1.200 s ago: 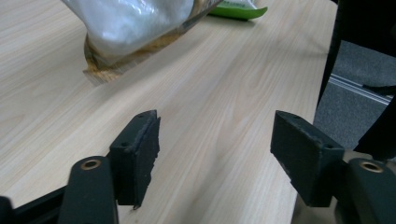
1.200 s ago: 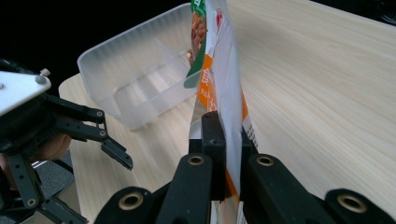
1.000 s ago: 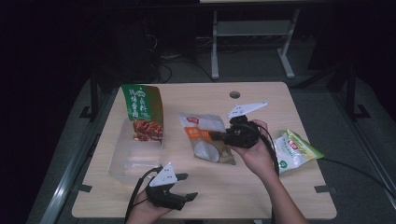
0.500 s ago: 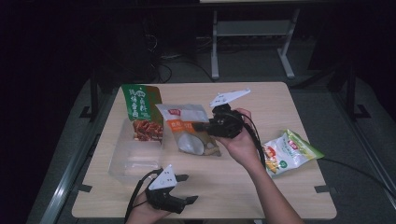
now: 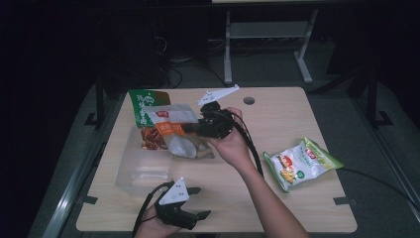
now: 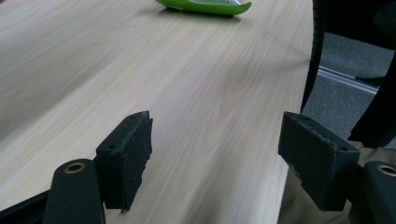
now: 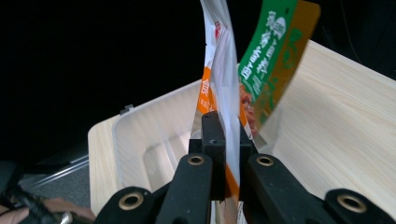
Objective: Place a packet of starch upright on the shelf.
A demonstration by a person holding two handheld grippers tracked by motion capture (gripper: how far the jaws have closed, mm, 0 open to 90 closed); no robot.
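The right gripper [image 5: 195, 130] has its jaws pressed together on the edge of a white and orange snack bag [image 5: 174, 135], and the bag hangs in the air above the clear plastic bin [image 5: 131, 173] that stands near the left edge of the table [image 5: 277, 114]. In the right gripper view the thin edge of this bag [image 7: 223, 93] goes between the two black jaws, and the open bin [image 7: 140, 140] lies under it. A green snack bag [image 5: 146, 101] stands tilted at the far side of the bin, just behind the held bag; in the right gripper view it [image 7: 271, 51] is beside the held bag. The left gripper [image 5: 195, 203] rests at the near edge of the table, in front of the bin, with its jaws spread wide and nothing between them; they have just opened a little more. In the left gripper view only bare wood of the table [image 6: 187, 93] is seen between the jaws. A green and yellow chip bag [image 5: 299, 163] lies flat near the right edge of the table, well apart from both grippers.
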